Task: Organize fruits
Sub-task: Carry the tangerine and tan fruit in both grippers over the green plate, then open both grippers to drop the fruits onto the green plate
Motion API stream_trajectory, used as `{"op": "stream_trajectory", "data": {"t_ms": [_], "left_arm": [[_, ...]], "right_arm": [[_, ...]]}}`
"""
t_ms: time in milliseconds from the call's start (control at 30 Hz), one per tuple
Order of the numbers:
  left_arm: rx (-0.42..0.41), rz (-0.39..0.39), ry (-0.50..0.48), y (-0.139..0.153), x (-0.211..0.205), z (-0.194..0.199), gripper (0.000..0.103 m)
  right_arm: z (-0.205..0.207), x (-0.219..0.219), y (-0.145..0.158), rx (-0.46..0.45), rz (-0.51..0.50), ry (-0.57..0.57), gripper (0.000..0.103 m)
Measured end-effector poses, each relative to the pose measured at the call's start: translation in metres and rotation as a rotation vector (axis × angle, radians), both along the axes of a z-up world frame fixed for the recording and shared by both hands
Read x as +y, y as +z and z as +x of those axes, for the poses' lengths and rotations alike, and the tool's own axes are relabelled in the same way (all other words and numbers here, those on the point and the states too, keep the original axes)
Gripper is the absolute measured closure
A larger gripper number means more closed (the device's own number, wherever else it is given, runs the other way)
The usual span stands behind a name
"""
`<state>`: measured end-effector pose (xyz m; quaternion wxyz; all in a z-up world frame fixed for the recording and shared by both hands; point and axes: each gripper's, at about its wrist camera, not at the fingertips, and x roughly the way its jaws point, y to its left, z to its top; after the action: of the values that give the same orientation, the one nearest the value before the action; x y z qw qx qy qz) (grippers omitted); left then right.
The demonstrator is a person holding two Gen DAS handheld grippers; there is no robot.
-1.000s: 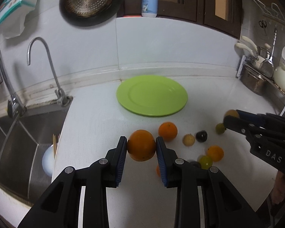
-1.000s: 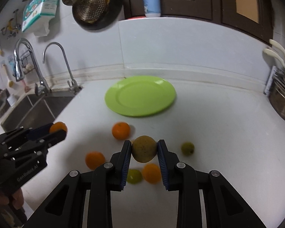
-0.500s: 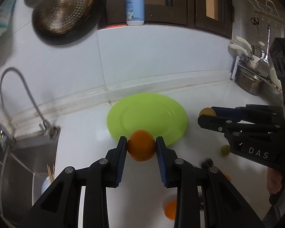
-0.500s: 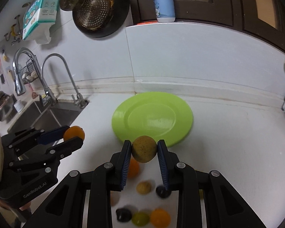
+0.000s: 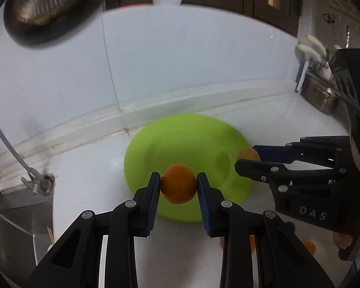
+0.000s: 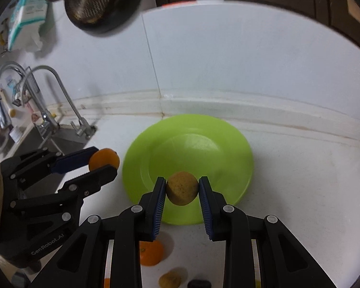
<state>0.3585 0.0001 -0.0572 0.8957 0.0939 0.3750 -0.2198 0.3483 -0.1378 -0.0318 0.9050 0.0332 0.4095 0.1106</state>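
Note:
My left gripper (image 5: 178, 187) is shut on an orange (image 5: 178, 183) and holds it above the near edge of the green plate (image 5: 192, 139). My right gripper (image 6: 182, 189) is shut on a yellow-brown fruit (image 6: 182, 184) above the near part of the same plate (image 6: 192, 144). In the left wrist view the right gripper (image 5: 248, 157) comes in from the right over the plate's right rim. In the right wrist view the left gripper (image 6: 104, 162) with its orange (image 6: 104, 159) is at the plate's left rim. The plate holds no fruit.
Loose fruits lie on the white counter behind the plate's near side: an orange (image 6: 151, 252), a small yellow-brown fruit (image 6: 170, 279), a dark one (image 6: 199, 283). The sink (image 6: 36, 141) and faucets (image 6: 60, 96) are at left. A metal rack (image 5: 319, 96) stands at right.
Both grippers have moved forward and closer to the plate with their fruits, from over the loose fruits to over the plate's near part. Both stay shut.

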Motion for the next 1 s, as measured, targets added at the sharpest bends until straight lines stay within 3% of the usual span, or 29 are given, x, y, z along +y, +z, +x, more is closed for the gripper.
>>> {"op": "stream_trajectory", "data": {"t_ms": [267,567,733,933,1000], "left_arm": [[0.071,0.033,-0.026,-0.032,-0.009,0.020,0.072],[0.120,0.051,-0.040,-0.046,-0.011,0.033,0.072],[0.102,0.060,-0.026,-0.040,-0.008,0.032,0.063],[0.081,0.035,0.008,-0.022,0.007,0.021,0.063],[0.046,0.039,0.019,-0.011,0.009,0.010,0.057]], "right_arm": [[0.024,0.008,-0.036,0.088,-0.023,0.012,0.074],[0.040,0.006,-0.050,0.130,-0.025,-0.005,0.074],[0.038,0.005,-0.047,0.121,-0.029,-0.028,0.066],[0.019,-0.001,-0.031,0.085,-0.028,-0.059,0.066],[0.009,-0.002,-0.022,0.060,-0.034,-0.065,0.066]]}}
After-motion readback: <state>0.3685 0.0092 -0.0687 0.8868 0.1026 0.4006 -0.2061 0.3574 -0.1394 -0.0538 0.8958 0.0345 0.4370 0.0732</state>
